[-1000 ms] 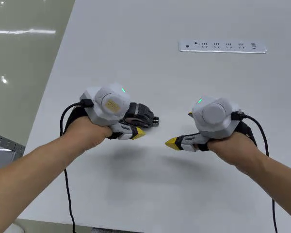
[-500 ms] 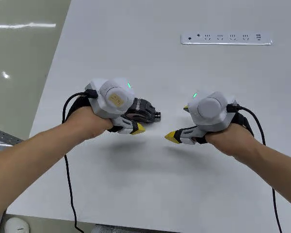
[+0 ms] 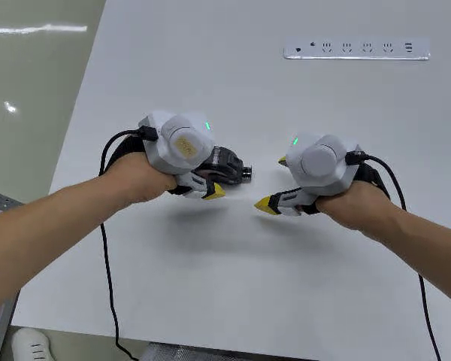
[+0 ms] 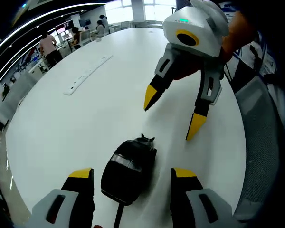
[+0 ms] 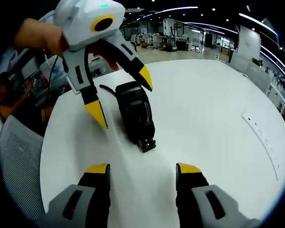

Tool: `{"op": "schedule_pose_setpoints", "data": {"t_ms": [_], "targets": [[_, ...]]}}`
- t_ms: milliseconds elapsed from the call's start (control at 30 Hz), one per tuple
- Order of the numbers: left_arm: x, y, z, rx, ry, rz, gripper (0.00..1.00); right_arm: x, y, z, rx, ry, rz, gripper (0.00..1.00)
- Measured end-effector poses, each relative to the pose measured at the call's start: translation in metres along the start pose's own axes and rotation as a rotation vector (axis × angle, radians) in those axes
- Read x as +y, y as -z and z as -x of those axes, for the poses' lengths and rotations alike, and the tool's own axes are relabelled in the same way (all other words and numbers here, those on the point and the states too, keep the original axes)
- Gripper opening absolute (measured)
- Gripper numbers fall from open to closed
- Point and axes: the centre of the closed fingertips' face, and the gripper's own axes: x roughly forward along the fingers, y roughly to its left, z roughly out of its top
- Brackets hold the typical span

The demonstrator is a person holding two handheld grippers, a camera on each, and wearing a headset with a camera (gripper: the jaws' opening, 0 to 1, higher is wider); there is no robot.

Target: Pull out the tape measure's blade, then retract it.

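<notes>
Since a second ago the right gripper (image 5: pixel 142 168) has edged a little closer to the tape measure (image 4: pixel 129 171), while the left gripper (image 4: pixel 131 174) has kept its place around it. The black tape measure lies flat on the white bench (image 3: pixel 286 286), some way in from the bench's left edge and well short of the power strip (image 3: pixel 357 50) farther back. It sits between the left gripper's jaws, which stand apart with a strip of bare bench on either side of the case, so they are not clamped on it. Its long axis runs along those jaws, and its blade end points out past their yellow tips, straight toward the right gripper. The right gripper's jaws are also apart and hold nothing. The blade end lies just ahead of them, near but not touching.
</notes>
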Motion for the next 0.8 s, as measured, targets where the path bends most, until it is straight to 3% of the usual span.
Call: {"op": "schedule_pose_setpoints", "data": {"t_ms": [800], "targets": [[0.005,0.000,-0.013,0.027,0.046,-0.100,0.52,-0.002,-0.009,-0.019,-0.012,-0.045,0.092,0.47]]}}
